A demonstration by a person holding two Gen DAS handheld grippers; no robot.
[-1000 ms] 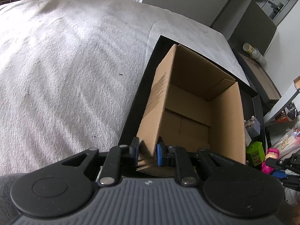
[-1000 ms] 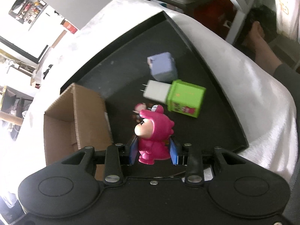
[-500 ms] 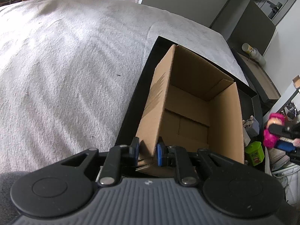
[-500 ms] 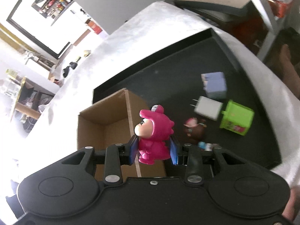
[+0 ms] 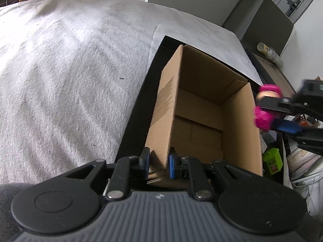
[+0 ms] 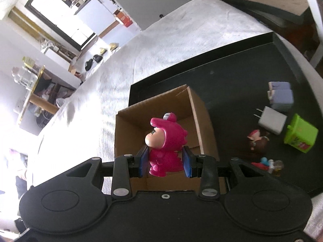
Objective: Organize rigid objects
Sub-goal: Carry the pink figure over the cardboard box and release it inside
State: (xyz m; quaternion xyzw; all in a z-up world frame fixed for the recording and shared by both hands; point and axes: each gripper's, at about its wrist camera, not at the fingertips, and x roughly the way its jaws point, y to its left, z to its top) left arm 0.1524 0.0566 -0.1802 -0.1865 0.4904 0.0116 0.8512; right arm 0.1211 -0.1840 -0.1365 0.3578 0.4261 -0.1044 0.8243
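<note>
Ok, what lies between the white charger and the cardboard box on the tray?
Bare black tray, in the right wrist view. The white charger and cardboard box are apart.

Fisheye-warped edges, blown-out glare left, motion-blurred right rim.

matt corrugated cardboard box; glossy pink plastic figurine; fuzzy grey cloth.
</note>
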